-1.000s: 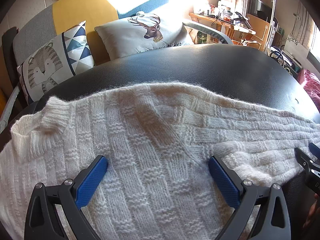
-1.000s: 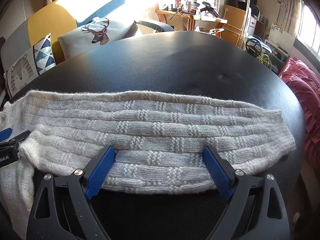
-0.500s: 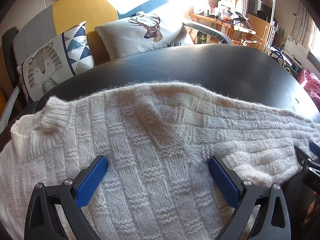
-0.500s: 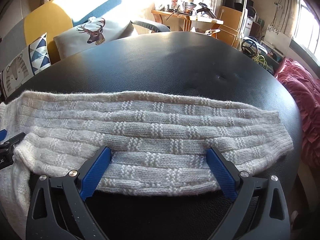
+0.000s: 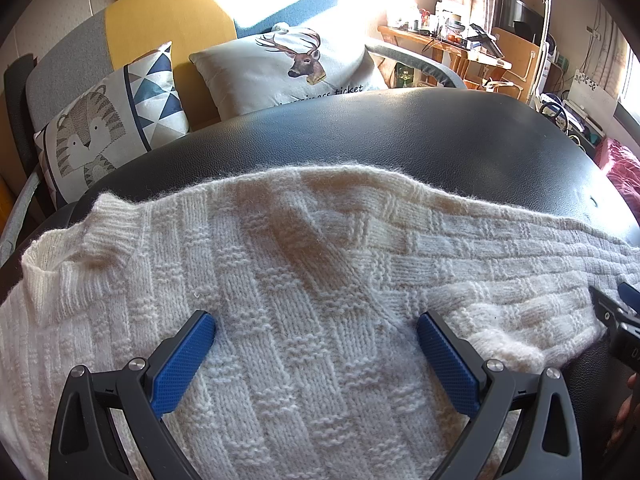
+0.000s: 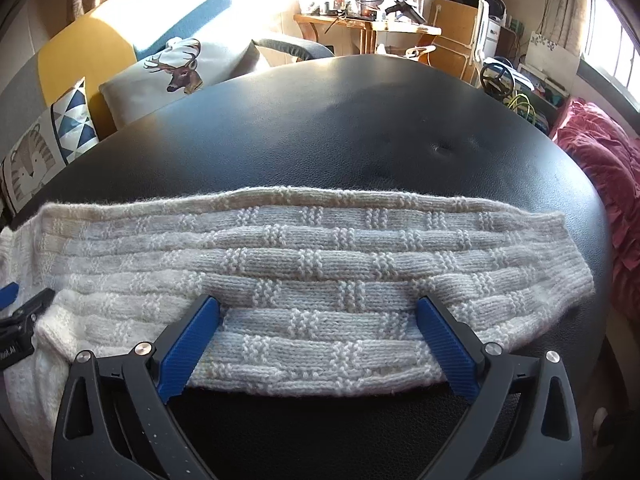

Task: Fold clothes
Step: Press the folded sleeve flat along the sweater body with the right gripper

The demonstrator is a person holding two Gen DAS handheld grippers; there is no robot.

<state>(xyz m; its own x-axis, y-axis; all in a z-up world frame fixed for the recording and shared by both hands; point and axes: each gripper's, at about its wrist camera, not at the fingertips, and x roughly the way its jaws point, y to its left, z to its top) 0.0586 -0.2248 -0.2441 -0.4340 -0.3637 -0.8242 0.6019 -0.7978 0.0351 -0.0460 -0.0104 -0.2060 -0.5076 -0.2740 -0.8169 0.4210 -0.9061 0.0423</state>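
Note:
A cream knitted sweater [image 5: 280, 300] lies flat on a black leather surface [image 5: 400, 136]. Its collar [image 5: 60, 256] is at the left and one sleeve [image 6: 320, 264] stretches out to the right. My left gripper [image 5: 316, 320] is open, its blue pads spread over the sweater's body near the armpit. My right gripper [image 6: 320, 304] is open, its pads over the sleeve's near edge, about mid-length. The sleeve cuff [image 6: 568, 260] lies near the surface's right edge. Each gripper shows at the edge of the other's view.
Behind the surface stands a sofa with a deer pillow [image 5: 296, 68] and a tiger pillow [image 5: 100, 128]. A cluttered wooden desk [image 6: 368, 20] is at the back right. A red blanket [image 6: 600, 168] lies to the right of the surface.
My right gripper has crept forward slightly, with its pads now further over the sleeve's near edge. The left gripper and the sweater have stayed still.

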